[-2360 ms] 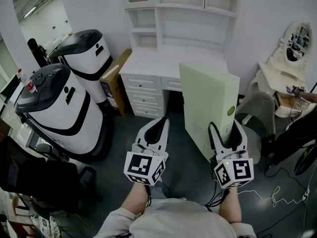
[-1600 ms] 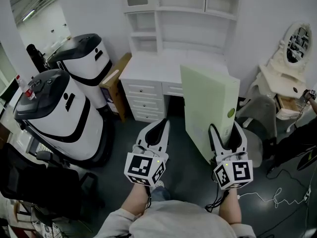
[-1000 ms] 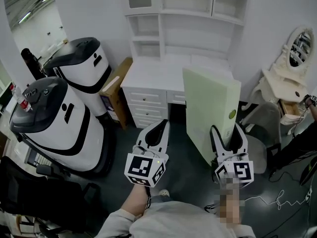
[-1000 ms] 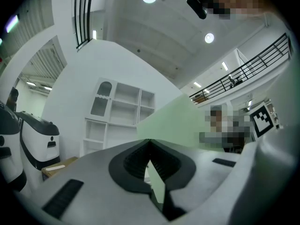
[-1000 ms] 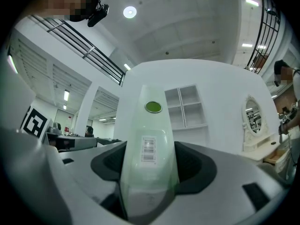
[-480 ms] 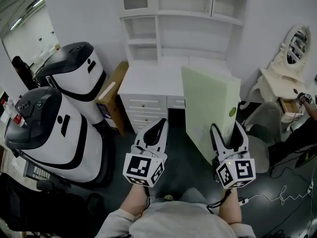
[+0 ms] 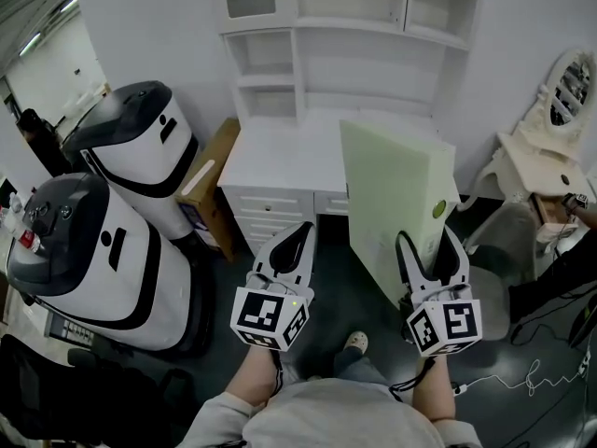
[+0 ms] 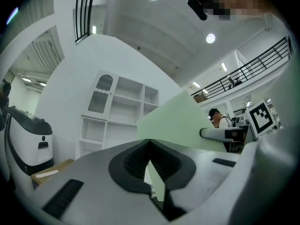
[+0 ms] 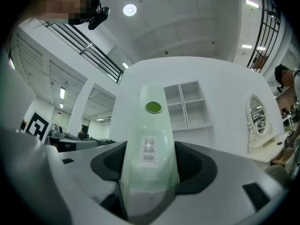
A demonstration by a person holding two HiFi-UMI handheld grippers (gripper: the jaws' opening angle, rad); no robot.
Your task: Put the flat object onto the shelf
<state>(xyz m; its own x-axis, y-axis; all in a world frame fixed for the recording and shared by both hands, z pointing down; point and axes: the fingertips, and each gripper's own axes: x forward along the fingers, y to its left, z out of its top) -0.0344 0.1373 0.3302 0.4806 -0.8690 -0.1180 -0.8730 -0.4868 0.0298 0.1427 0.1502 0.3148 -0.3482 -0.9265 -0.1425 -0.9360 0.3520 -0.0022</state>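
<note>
A pale green flat file folder (image 7: 392, 199) stands upright in the air, held by its spine in my right gripper (image 7: 428, 243), which is shut on it. The right gripper view shows the spine (image 9: 149, 144) with a barcode label and a green dot between the jaws. My left gripper (image 7: 297, 238) is shut with nothing in it, level with the right one and to its left. In the left gripper view the folder (image 8: 187, 125) shows to the right. The white shelf unit (image 7: 317, 35) rises above a white desk (image 7: 280, 152) straight ahead.
Two large white and black machines (image 7: 103, 222) stand at the left. A cardboard box (image 7: 207, 175) leans between them and the desk. A white ornate mirror stand (image 7: 560, 110) and a person's arm are at the right. A chair (image 7: 504, 250) sits behind the folder. Cables lie on the dark floor.
The view has moved closer to the desk and shelf. Both grippers keep their pose, with the folder still held upright in the right one.
</note>
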